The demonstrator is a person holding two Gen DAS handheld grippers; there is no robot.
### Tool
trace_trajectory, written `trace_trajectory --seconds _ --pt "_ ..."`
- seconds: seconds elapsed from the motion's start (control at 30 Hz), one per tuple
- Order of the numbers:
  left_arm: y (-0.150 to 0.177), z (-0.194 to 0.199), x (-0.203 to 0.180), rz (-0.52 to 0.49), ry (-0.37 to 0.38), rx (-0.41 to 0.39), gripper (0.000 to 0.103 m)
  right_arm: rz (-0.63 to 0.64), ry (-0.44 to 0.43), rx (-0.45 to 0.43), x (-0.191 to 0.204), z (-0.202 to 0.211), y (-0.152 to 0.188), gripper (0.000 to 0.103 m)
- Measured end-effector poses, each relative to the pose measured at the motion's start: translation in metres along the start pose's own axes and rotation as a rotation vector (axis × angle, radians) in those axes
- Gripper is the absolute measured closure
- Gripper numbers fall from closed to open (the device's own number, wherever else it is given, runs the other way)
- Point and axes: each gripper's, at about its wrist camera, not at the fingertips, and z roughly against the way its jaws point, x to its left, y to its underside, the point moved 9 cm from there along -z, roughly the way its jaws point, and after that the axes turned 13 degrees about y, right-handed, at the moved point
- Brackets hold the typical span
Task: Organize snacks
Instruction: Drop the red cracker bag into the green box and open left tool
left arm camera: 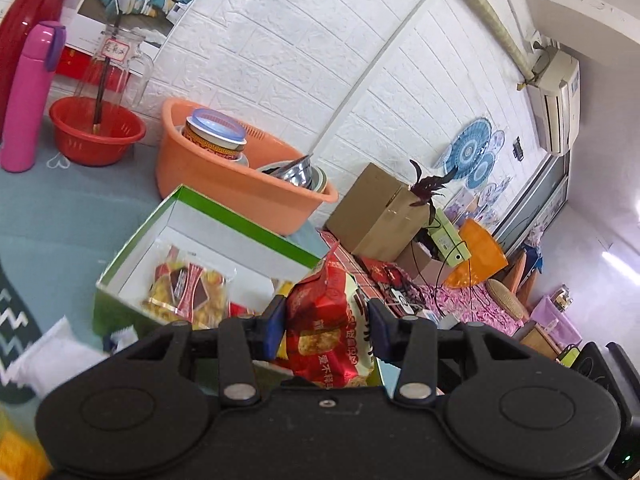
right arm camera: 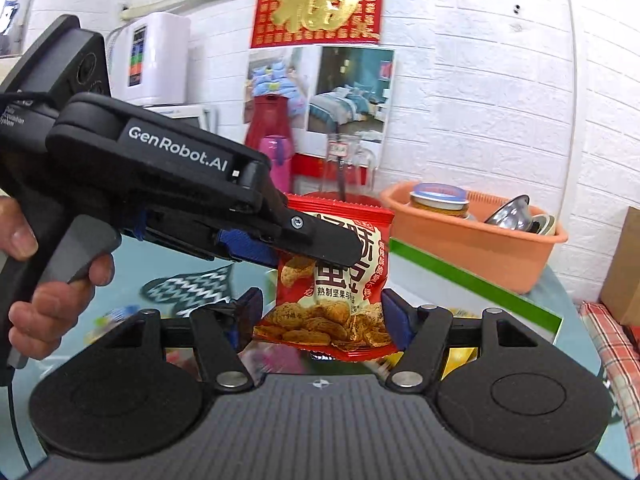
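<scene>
The left tool (left arm camera: pixel 327 330) pinches a red snack bag (left arm camera: pixel 326 320) between its blue pads (left arm camera: pixel 276 328), holding it in the air near the green-rimmed box (left arm camera: pixel 248 216). In the right wrist view the same bag (right arm camera: pixel 332 276) hangs upright, gripped near its upper half by the left tool (right arm camera: pixel 316 246), which reaches in from the left with a hand (right arm camera: pixel 48 280) around its grey trigger.

The right tool (right arm camera: pixel 318 316) sits just below and around the bag's lower end. Its right pad (right arm camera: pixel 394 316) appears to touch the bag's edge, while the left pad (right arm camera: pixel 250 308) stands a little apart from it; whether it actually grips the bag I cannot tell.

Inside the box lies a yellow-and-red snack pack (left arm camera: pixel 188 288) on the white bottom. Behind the box stands an orange basin (left arm camera: pixel 224 184) holding a lidded tub (left arm camera: pixel 216 132) and a metal bowl (left arm camera: pixel 298 174). Farther left on the tabletop (left arm camera: pixel 60 216) are a red basket (left arm camera: pixel 96 136), a pink bottle (left arm camera: pixel 30 96) and a red jug (left arm camera: pixel 28 28). A glass pitcher (left arm camera: pixel 116 64) stands behind the basket. A white packet (left arm camera: pixel 52 356) lies on the tabletop near the box's left corner.
</scene>
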Motion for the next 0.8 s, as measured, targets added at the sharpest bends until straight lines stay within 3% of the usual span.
trace_trajectory --seconds 0.3,0.33,0.37,0.4,0.47,0.53,0.8 --pt "-0.022 -0.035 0.042 0.007 -0.031 0.009 0.04 -0.011 0.016 0.03 -0.014 -0.054 -0.005 0.0" --pt "-0.022 -0.037 0.047 0.001 -0.05 0.011 0.03 -0.012 0.019 0.039 -0.014 -0.059 -0.002 0.0" --pt "-0.02 -0.04 0.053 -0.005 -0.073 0.014 0.004 -0.006 0.028 0.053 -0.013 -0.065 0.001 0.0" --pt "-0.018 -0.041 0.058 -0.005 -0.097 0.018 0.0 0.009 0.043 0.072 -0.012 -0.071 0.006 0.0" --pt "-0.013 -0.038 0.07 -0.002 -0.16 0.009 0.0 0.051 0.076 0.122 -0.011 -0.08 0.016 0.0" --pt "-0.008 -0.033 0.074 -0.001 -0.16 0.024 0.0 0.079 0.089 0.146 -0.011 -0.081 0.024 0.0" --pt "-0.008 0.024 0.042 0.017 -0.177 -0.022 0.0 0.013 0.1 0.098 -0.021 -0.018 0.007 0.0"
